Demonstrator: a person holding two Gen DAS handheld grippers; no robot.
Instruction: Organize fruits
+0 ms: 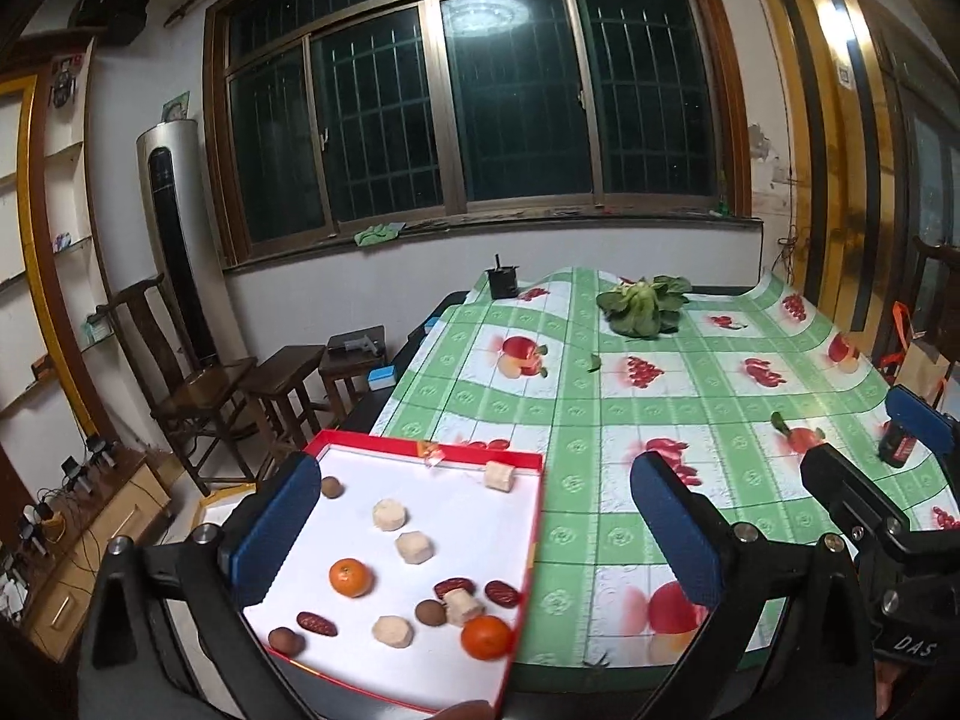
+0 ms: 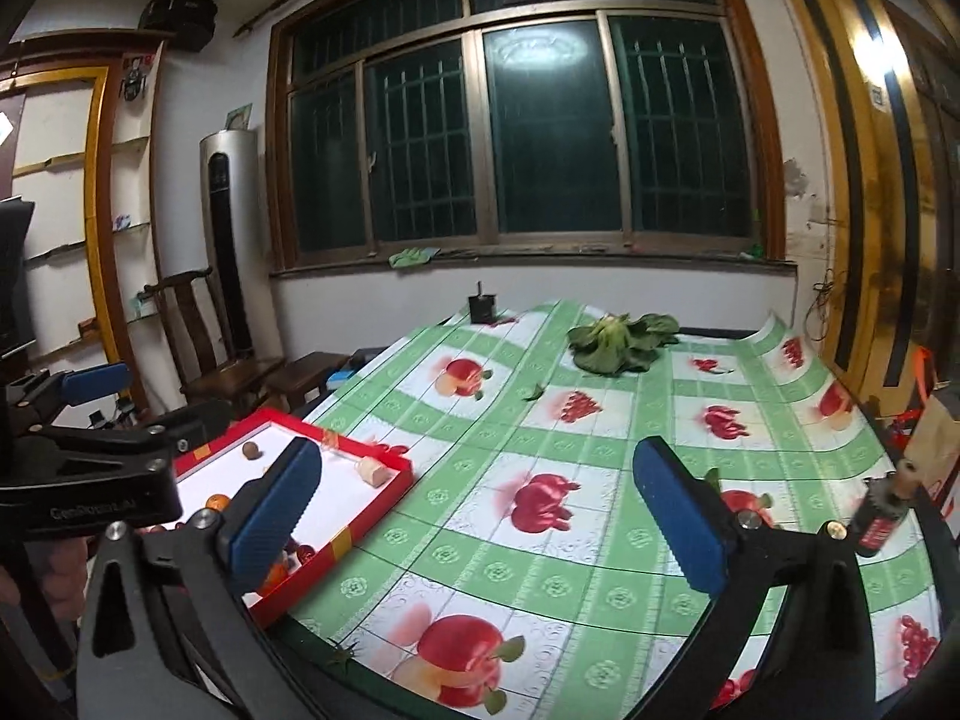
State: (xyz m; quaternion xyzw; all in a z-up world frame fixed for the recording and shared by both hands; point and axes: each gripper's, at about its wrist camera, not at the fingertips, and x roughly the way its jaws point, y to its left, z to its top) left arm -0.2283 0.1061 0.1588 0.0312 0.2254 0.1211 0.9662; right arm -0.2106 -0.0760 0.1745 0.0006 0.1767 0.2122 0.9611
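Observation:
A red-rimmed white tray (image 1: 528, 546) sits at the table's front left corner. It holds two oranges (image 1: 349, 577) (image 1: 487, 637), red dates (image 1: 454, 587), brown round fruits (image 1: 431, 612) and several pale peeled chunks (image 1: 414, 546). My left gripper (image 1: 477, 534) is open and empty, raised above the tray's right edge. My right gripper (image 2: 477, 516) is open and empty above the green tablecloth, right of the tray (image 2: 384, 495). The right gripper also shows at the right edge of the left wrist view (image 1: 864, 450).
A green fruit-print cloth (image 1: 690, 396) covers the table. Leafy greens (image 1: 642, 300) and a small black holder (image 1: 502, 281) sit at the far end. A dark bottle with a red label (image 2: 882, 516) stands at the right. Wooden chairs and stools (image 1: 240, 384) stand left of the table.

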